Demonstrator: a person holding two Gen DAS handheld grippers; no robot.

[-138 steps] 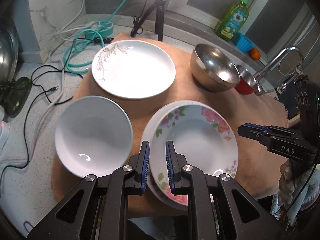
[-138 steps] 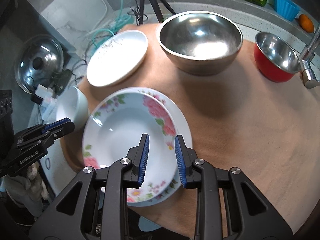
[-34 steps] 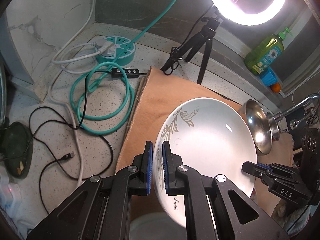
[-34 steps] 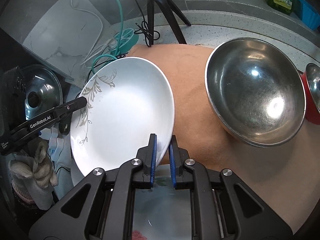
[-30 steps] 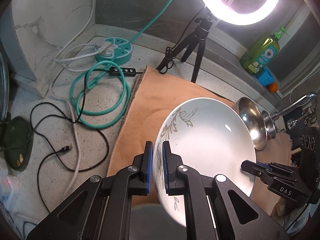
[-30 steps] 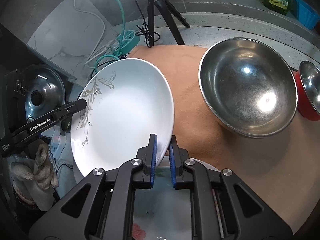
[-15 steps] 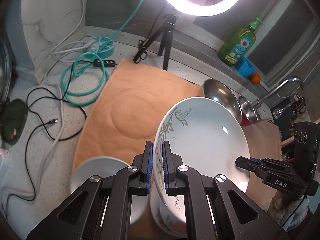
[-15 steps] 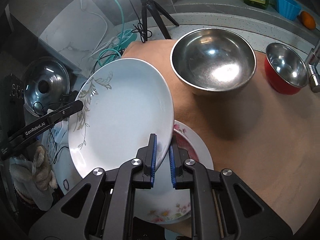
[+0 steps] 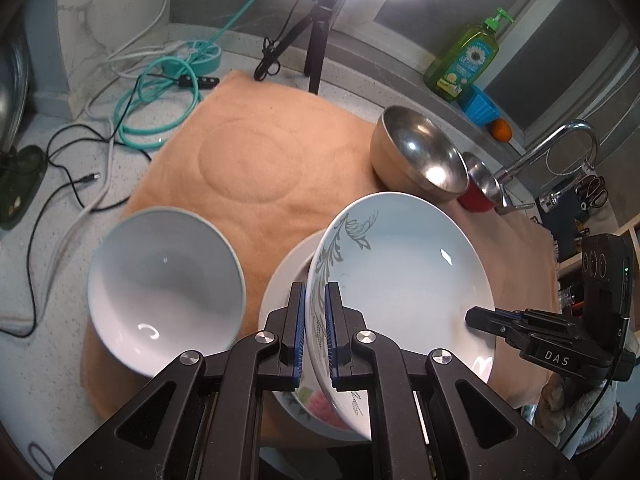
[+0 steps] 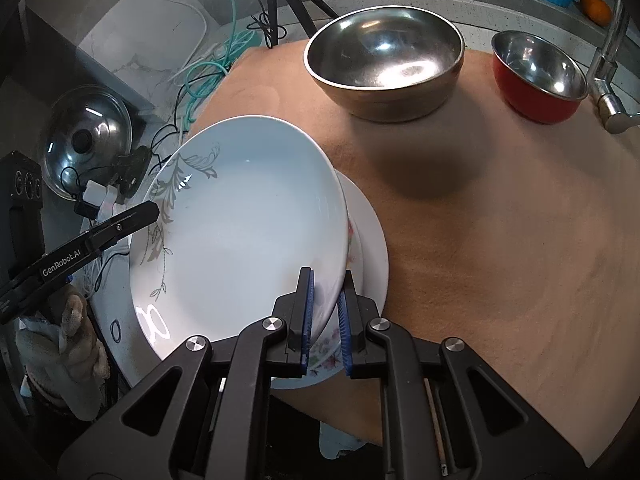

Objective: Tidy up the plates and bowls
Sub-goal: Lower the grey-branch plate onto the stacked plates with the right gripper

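Both grippers hold one white plate with a grey leaf pattern [image 9: 404, 280], also in the right wrist view [image 10: 248, 236]. My left gripper [image 9: 315, 336] is shut on its near left rim. My right gripper [image 10: 325, 316] is shut on its opposite rim. The plate hangs tilted just above the stacked floral plates [image 9: 316, 400], whose rim shows under it in the right view [image 10: 368, 240]. A white bowl [image 9: 164, 292] sits left of the stack. A large steel bowl [image 10: 384, 68] and a small red bowl [image 10: 538, 76] stand at the back of the tan mat [image 10: 500, 208].
A tripod with ring light [image 9: 320, 40], teal and black cables [image 9: 160, 108] and a power strip lie at the back left. A green soap bottle [image 9: 464, 60], a blue cup and an orange stand on the ledge. A faucet [image 9: 552, 148] is at the right. A pot lid [image 10: 86, 132] lies off the mat's left.
Both grippers have carried the leaf-pattern plate from the back of the mat toward the near side and lowered it over the floral stack. The white bowl has come into the left view.
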